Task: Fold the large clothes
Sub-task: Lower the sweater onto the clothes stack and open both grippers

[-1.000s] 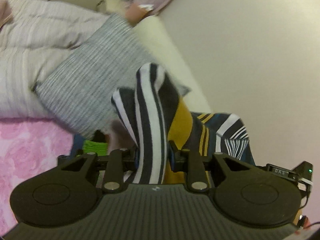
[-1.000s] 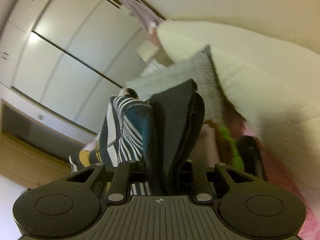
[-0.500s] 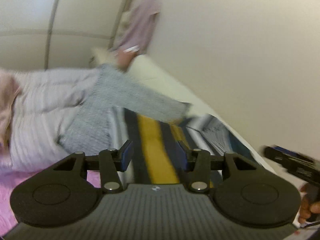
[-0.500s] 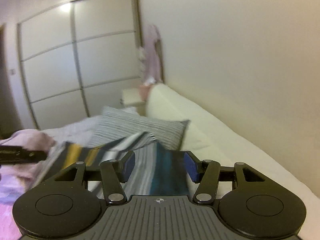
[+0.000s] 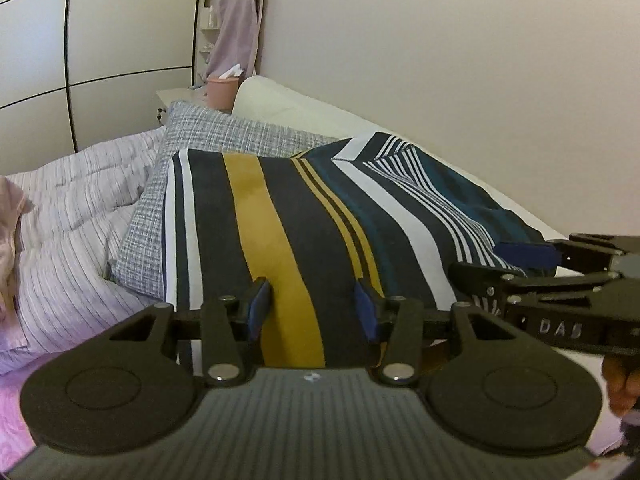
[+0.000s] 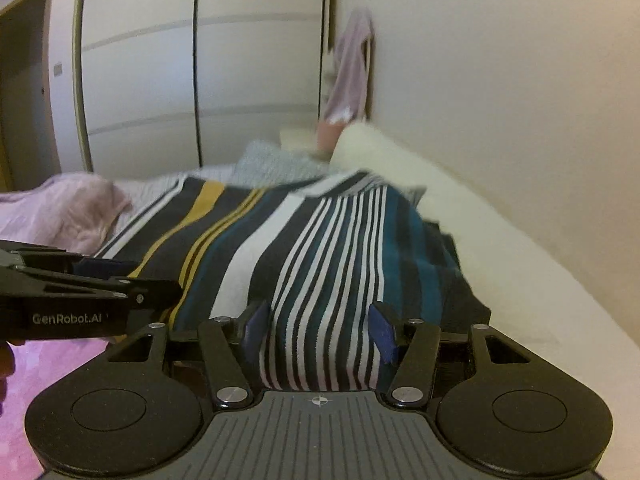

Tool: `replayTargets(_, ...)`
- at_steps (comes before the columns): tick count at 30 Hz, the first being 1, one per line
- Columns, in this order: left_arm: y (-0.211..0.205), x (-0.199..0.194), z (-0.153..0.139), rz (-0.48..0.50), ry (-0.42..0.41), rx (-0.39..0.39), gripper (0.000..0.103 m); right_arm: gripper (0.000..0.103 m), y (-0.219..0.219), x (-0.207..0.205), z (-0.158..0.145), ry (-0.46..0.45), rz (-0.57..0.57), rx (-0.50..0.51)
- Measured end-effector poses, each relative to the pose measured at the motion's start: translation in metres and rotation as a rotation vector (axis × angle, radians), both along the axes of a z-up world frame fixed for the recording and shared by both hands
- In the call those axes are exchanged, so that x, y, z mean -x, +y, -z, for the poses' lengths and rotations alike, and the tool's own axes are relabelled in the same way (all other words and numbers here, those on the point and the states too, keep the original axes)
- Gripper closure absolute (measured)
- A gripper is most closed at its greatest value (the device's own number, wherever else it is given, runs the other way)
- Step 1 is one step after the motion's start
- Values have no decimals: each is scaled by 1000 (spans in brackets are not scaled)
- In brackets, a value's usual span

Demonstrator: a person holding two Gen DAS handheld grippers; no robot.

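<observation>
A striped garment (image 5: 304, 216) in navy, white, mustard and teal lies folded flat across the bed, its far end resting on a grey pillow (image 5: 208, 140). My left gripper (image 5: 312, 312) stands open just over its near edge, above the mustard band, with nothing between the blue pads. My right gripper (image 6: 320, 332) is open too, over the thin white and navy stripes of the garment (image 6: 320, 248). Each gripper shows in the other's view: the right gripper (image 5: 532, 256) at the right edge, the left gripper (image 6: 100, 268) at the left edge.
A cream headboard (image 5: 304, 108) runs along the wall behind the pillow. A lilac striped duvet (image 5: 72, 216) and pink cloth (image 6: 72, 208) lie to the left, on a pink floral sheet (image 6: 40, 368). A mauve garment (image 5: 238, 24) hangs by the wardrobe doors (image 5: 100, 52).
One second ago both grippers were shut on raised folds of the striped garment. They have opened and let go, and the garment now lies flat on the bed and pillow.
</observation>
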State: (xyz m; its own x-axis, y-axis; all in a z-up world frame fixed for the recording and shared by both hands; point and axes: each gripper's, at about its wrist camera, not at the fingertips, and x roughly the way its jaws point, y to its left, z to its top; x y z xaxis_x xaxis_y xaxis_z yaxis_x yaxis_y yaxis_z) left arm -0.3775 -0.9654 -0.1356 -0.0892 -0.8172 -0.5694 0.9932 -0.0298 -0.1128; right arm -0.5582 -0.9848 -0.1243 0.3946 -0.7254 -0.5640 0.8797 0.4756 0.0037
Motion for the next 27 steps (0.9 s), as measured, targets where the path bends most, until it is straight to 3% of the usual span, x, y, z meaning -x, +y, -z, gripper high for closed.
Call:
replayTargets(9,8,5,-6,-10,-10,-36,58,51,1,8,-12,3,-10,-66)
replayTargets(13,6,2,-19,-20,0,-61,56,50,-5,14,-21,-54,19,-69)
replayTargets(17,22,-2,-39,-27,30,-69,44,48,10,29,-44,-155,74,-59)
replayTargets(21,52,-4,-59,-34,14,-81,34,29,41,47,-65,-237,143,-56)
replayTargets(24,80,-7,-70,-41,6,-100,25,26,70,51,-74,-229,163,-71)
replayTargets(27,113,-11,-78,-44,8,-119,23,26,100,53,-78,-205,168,-120)
